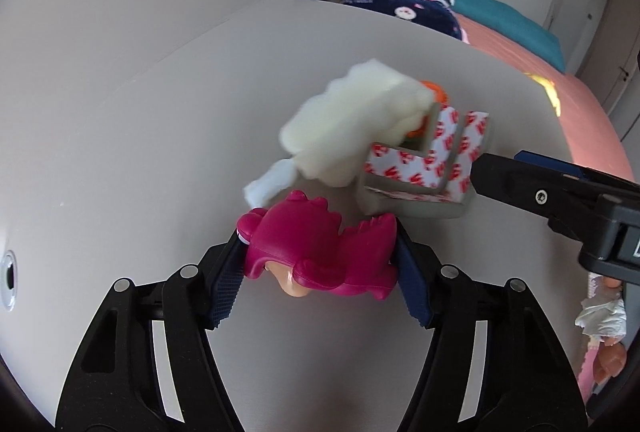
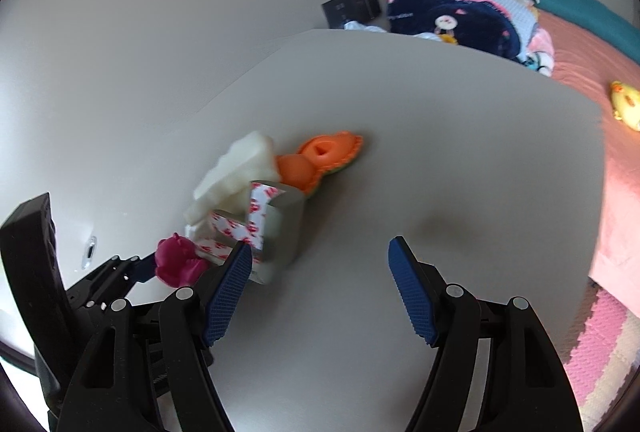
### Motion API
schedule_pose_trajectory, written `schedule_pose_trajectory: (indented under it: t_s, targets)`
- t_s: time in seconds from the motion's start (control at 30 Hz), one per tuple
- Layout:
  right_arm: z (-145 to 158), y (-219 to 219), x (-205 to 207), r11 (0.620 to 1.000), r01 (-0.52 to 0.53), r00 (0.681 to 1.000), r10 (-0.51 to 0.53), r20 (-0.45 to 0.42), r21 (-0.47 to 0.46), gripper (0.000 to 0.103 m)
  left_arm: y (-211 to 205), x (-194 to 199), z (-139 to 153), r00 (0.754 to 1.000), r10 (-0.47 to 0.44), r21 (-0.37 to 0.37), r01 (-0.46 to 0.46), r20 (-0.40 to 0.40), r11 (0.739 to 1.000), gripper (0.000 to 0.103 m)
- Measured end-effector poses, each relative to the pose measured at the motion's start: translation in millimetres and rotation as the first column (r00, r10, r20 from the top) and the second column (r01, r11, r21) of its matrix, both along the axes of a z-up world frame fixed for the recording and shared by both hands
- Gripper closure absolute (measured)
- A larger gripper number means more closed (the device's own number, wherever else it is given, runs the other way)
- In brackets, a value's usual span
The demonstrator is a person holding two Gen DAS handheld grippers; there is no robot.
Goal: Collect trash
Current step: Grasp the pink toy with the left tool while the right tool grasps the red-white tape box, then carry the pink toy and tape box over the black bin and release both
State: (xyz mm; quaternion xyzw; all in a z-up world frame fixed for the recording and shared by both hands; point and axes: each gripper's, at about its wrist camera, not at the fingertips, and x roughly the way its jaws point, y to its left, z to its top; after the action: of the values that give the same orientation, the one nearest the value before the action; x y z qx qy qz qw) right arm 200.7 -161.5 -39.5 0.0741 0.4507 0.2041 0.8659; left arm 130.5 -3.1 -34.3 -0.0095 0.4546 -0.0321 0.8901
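My left gripper (image 1: 318, 264) is shut on a magenta toy figure (image 1: 316, 248), held just above the white table (image 1: 120, 160). Beyond it lie a white foam chunk (image 1: 352, 120), a grey corner bracket with red-printed tape (image 1: 432, 160) and an orange toy (image 1: 434, 92), mostly hidden. My right gripper (image 2: 320, 272) is open and empty over the table, its left finger (image 2: 228, 296) beside the bracket (image 2: 276, 228). The right wrist view also shows the foam (image 2: 236, 168), the orange toy (image 2: 320, 156) and the magenta toy (image 2: 176, 260).
A bed with a pink sheet (image 2: 592, 44), dark patterned blanket (image 2: 448, 20) and pillows lies beyond the table. A yellow toy (image 2: 626, 104) is on the bed. Crumpled white paper (image 1: 600, 316) lies low at the right. Pink foam mats (image 2: 600, 344) cover the floor.
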Motion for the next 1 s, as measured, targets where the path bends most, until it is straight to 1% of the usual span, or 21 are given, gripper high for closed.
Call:
schedule_pose_trajectory:
  t_s: [0.2,0.27,0.3,0.33,0.37,0.4,0.43,0.5,0.6,0.7,0.83,1.0]
  targets:
    - [-8.1,17.1,11.3,0.999,-0.028,0.999,0.028,-0.023,0.016,0.032,14.5,-0.8,1.0,0.999,0.04,0.008,-0.04,-0.005,0.999,0.038]
    - [-13.5,20.0,16.7,0.999,-0.03,0.999,0.031,-0.045,0.026,0.037,17.1,-0.7,1.2,0.999,0.049,0.002,-0.048,-0.007,0.999,0.038]
    - [-14.4,20.8,16.4,0.999,-0.031,0.999,0.032,-0.041,0.032,0.042,18.0,-0.4,1.2,0.999,0.05,-0.001,-0.05,-0.008,0.999,0.038]
    - [-15.1,21.4,16.3,0.998,-0.038,0.998,0.04,-0.043,0.04,0.049,18.5,-0.4,1.1,0.999,0.051,-0.002,-0.051,-0.01,0.999,0.038]
    - [-16.4,21.2,15.9,0.997,-0.047,0.997,0.05,-0.052,0.059,0.054,18.3,-0.4,0.7,0.999,0.051,-0.003,-0.051,-0.011,0.999,0.038]
    - [-17.8,20.2,15.2,0.995,-0.056,0.996,0.062,-0.066,0.088,0.062,18.0,-0.2,0.4,0.999,0.049,-0.003,-0.049,-0.013,0.999,0.038]
    - [-18.5,19.3,14.8,0.994,-0.057,0.995,0.064,-0.071,0.096,0.069,17.2,-0.3,0.3,0.999,0.048,0.002,-0.048,-0.012,0.999,0.038]
    - [-17.8,17.5,13.5,0.993,-0.057,0.996,0.064,-0.069,0.106,0.074,16.3,-1.6,0.6,0.999,0.044,0.002,-0.044,-0.012,0.999,0.038]
    - [-14.8,14.4,8.2,0.995,-0.045,0.997,0.049,-0.051,0.084,0.075,14.5,1.0,0.7,0.999,0.04,0.008,-0.04,-0.012,0.999,0.038]
    - [-9.4,8.8,1.3,0.995,-0.041,0.998,0.045,-0.043,0.092,0.076,12.2,1.5,1.6,0.999,0.045,0.02,-0.045,-0.004,0.999,0.038]
    - [-0.3,0.9,-8.5,0.996,-0.035,0.999,0.037,-0.026,0.078,0.076,3.5,-4.5,7.3,0.999,0.042,0.032,-0.042,0.014,0.999,0.038]
    - [13.6,-15.5,-23.9,0.997,-0.011,1.0,0.011,-0.003,0.071,0.076,-11.1,-13.6,14.2,1.0,0.016,0.04,-0.016,0.017,0.999,0.038]
